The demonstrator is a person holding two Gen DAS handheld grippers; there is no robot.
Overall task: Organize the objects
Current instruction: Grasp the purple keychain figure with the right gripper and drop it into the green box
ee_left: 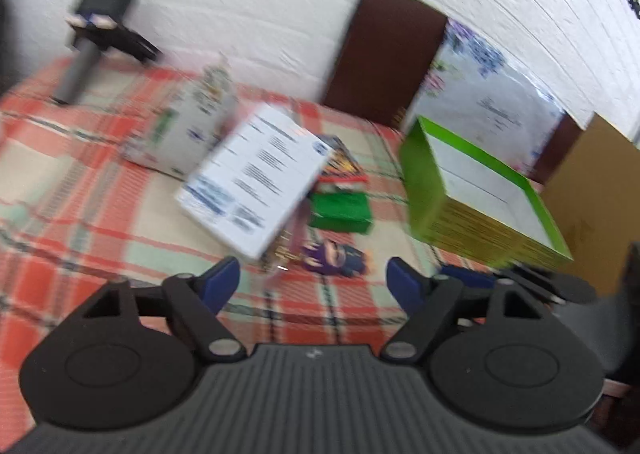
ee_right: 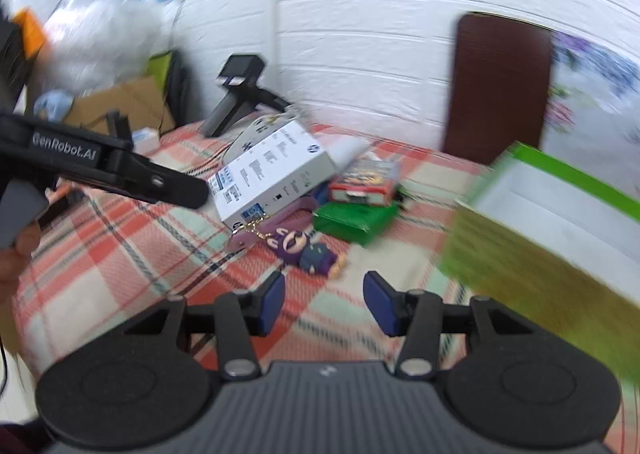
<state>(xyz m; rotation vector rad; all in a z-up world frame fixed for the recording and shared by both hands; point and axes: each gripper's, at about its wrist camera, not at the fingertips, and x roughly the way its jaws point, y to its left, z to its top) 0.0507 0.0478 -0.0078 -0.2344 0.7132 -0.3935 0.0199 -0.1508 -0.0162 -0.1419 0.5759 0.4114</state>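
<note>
On the plaid cloth lies a white printed box point(ee_left: 256, 178) point(ee_right: 276, 170). Beside it are a small green box point(ee_left: 340, 210) point(ee_right: 352, 218), a red colourful pack point(ee_left: 340, 162) point(ee_right: 364, 182) and a purple figure keychain point(ee_left: 332, 258) point(ee_right: 308, 250). An open green-walled box point(ee_left: 480, 190) point(ee_right: 540, 214) stands at the right. My left gripper point(ee_left: 314, 286) hovers open just short of the keychain, nothing between its blue pads. My right gripper point(ee_right: 326, 302) is open too, a little before the keychain. Both views are blurred.
A second white carton point(ee_left: 188, 126) lies behind the white box. A black stand with a grey leg point(ee_left: 92, 34) point(ee_right: 240, 94) sits at the back left by the white brick wall. A dark brown chair back point(ee_left: 384, 54) point(ee_right: 500, 86) rises behind the table. Cardboard and bags pile up at far left point(ee_right: 120, 94).
</note>
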